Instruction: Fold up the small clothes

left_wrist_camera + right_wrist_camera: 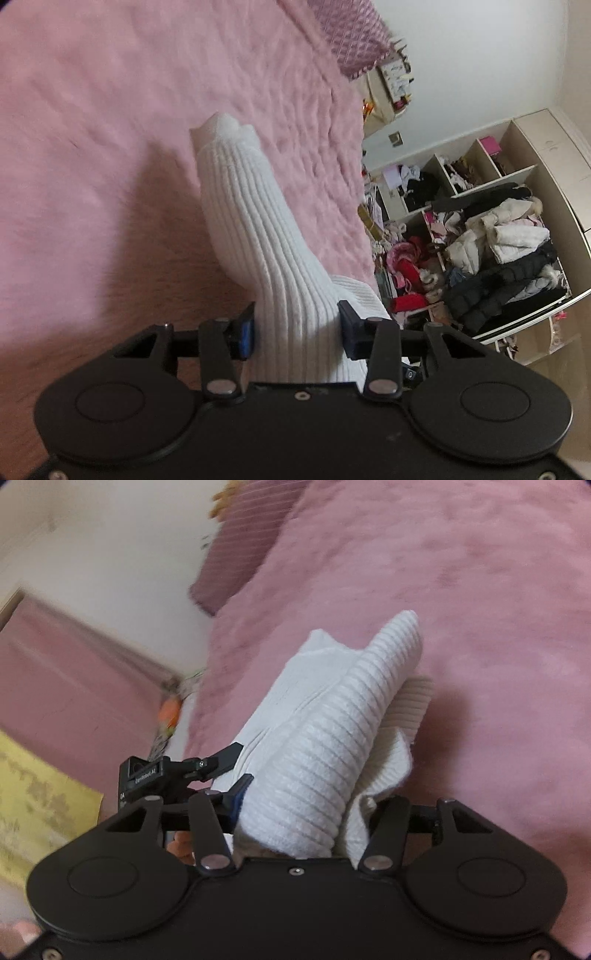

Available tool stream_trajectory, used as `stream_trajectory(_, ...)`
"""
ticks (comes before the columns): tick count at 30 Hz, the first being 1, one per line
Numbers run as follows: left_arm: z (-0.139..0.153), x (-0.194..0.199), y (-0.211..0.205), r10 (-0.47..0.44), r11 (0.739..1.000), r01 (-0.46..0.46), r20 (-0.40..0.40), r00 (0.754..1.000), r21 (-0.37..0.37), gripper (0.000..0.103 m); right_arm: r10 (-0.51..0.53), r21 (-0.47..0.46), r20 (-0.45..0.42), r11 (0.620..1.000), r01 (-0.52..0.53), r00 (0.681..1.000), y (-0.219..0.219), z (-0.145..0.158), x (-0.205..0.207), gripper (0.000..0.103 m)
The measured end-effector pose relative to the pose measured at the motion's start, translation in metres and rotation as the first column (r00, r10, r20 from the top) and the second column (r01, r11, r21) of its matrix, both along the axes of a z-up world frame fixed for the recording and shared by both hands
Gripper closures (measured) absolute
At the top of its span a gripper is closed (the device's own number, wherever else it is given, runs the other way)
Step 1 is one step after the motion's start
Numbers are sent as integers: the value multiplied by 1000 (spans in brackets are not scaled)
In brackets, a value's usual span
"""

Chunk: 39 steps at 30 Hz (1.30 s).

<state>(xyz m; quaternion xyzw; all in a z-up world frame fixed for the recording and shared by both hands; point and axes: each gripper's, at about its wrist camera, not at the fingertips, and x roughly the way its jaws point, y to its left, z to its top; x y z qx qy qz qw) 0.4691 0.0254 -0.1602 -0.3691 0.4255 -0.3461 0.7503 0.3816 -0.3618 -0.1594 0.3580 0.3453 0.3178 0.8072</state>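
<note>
A white ribbed knit garment point(255, 229) hangs above the pink fluffy bed cover point(110, 129). My left gripper point(297, 328) is shut on its bunched lower end, which runs between the jaws and stretches away from the camera. In the right wrist view the same white garment point(325, 738) is rolled and bunched between the jaws of my right gripper point(310, 801), which is shut on it. The left gripper's black fingers point(218, 760) show at the garment's left side there. The garment is lifted off the pink cover point(480, 609).
A quilted mauve pillow point(351, 33) lies at the bed's far end. An open wardrobe point(498, 236) stuffed with coats and clothes stands to the right of the bed. In the right wrist view a mauve pillow point(240, 554), a pink panel point(74, 686) and a yellow cloth point(37, 801) lie left.
</note>
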Motion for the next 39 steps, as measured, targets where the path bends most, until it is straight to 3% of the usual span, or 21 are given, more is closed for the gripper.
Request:
stream_trajectory(3,14,-27,31,41,999,-41,25,999,18,61,51,4,20,999,-51,998,26,4,-6,48)
stream_trajectory(6,7,-56,58,83,996,-84,13,996,36,61,94,-5,11,996,-94,996,49,-5,-17,48)
stream_trajectory(11,-46,-87,85,124,987,-112,-98,987,118,60,107,-44,-129,993,-114,986,78,-62,-34,48)
stream_trajectory(13,-70,-94,89,143,981,-125,-114,983,152,59,75,-71,-142,994,-85,987,80,-80,-42,48)
stream_trajectory(16,-85,-98,98,170,983,-159,-130,977,90,56,29,-28,-144,999,-34,989,72,-84,-48,44)
stream_trajectory(22,-49,-111,104,175,968,-163,-49,983,188,58,19,-163,-126,986,-40,992,63,-52,-65,30)
stream_trajectory(27,-3,-144,100,196,951,-208,74,978,229,58,-55,-356,-32,934,40,998,49,-21,-86,30)
stream_trajectory(30,17,-166,80,165,939,-197,132,977,283,58,-118,-381,43,916,125,992,40,-7,-80,30)
stream_trajectory(35,13,-193,39,92,926,-131,125,988,354,58,-173,-412,54,893,180,983,50,-17,-42,30)
stream_trajectory(38,-2,-201,20,49,911,-82,91,995,403,58,-145,-445,11,885,134,989,66,-31,-18,43)
stream_trajectory(39,-10,-202,17,51,903,-76,70,996,422,58,-116,-446,0,889,104,993,70,-34,-13,66)
